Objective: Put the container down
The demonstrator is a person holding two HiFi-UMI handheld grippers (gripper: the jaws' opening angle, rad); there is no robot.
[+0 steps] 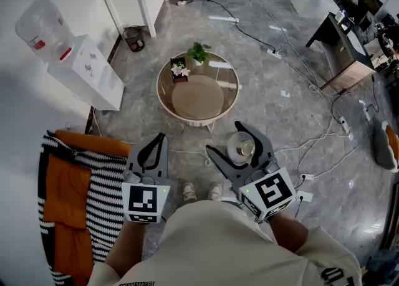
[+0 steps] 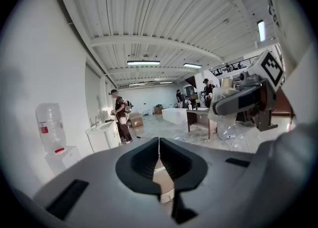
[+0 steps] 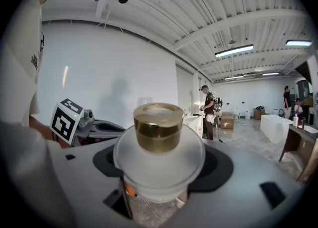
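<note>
Clear plastic forms the big bottle [image 1: 40,26] upended on the white water dispenser [image 1: 90,73] at our far left; we cannot tell whether it holds any water. Below it, orange and black-and-white striped fabric [image 1: 75,185] lies beside us. Our left gripper [image 1: 160,138] comes next, its jaws pressed together with nothing between them. Ahead, in the middle of the grey stone floor [image 1: 280,123], stands a round table [image 1: 163,95]. A small green plant [image 1: 198,53] in a pot sits at its far edge, and a dark little holder with pale flowers [image 1: 179,70] is just beside the plant. To the right, our right gripper [image 1: 225,139] has its jaws spread wide and closed on the container [image 3: 159,157]. This is a frosted white jar with a shiny gold cap [image 3: 158,127], held upright. Its walls are cloudy, so we cannot see what is inside. The jar hangs in the air above the floor, nearer to us than the table and near our shoes [image 1: 201,190].
</note>
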